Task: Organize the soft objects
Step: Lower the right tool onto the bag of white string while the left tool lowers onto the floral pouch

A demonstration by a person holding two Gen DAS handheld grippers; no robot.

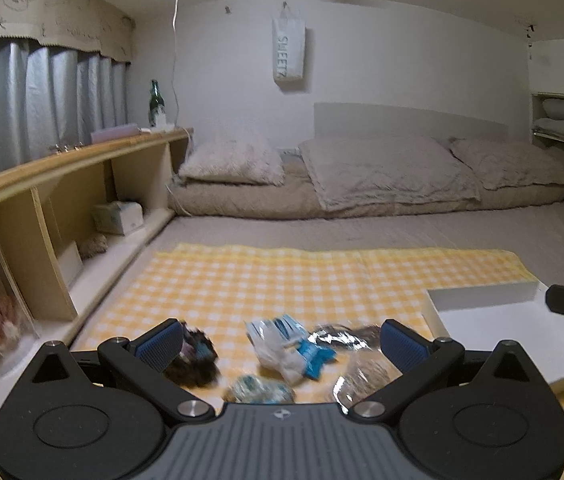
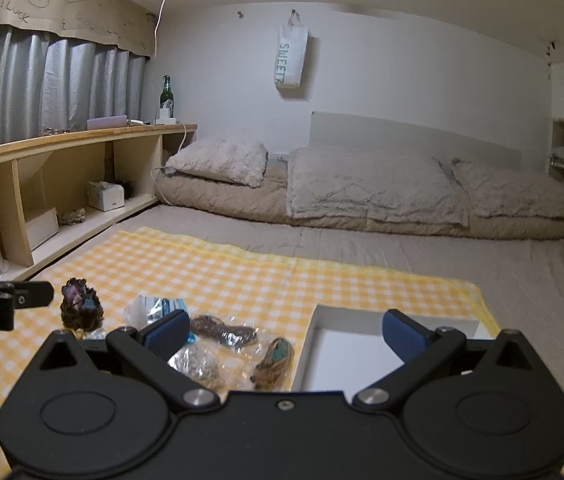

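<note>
Both the left tongs and right tongs hang spread apart and empty above the yellow checked cloth on the bed, where bagged soft items cluster beside the white tray near its right edge.

Bare yellow checked cloth lies open across the middle of the right wrist frame, while wrapped packets and a dark furry bundle crowd lower left beside the white tray.
</note>
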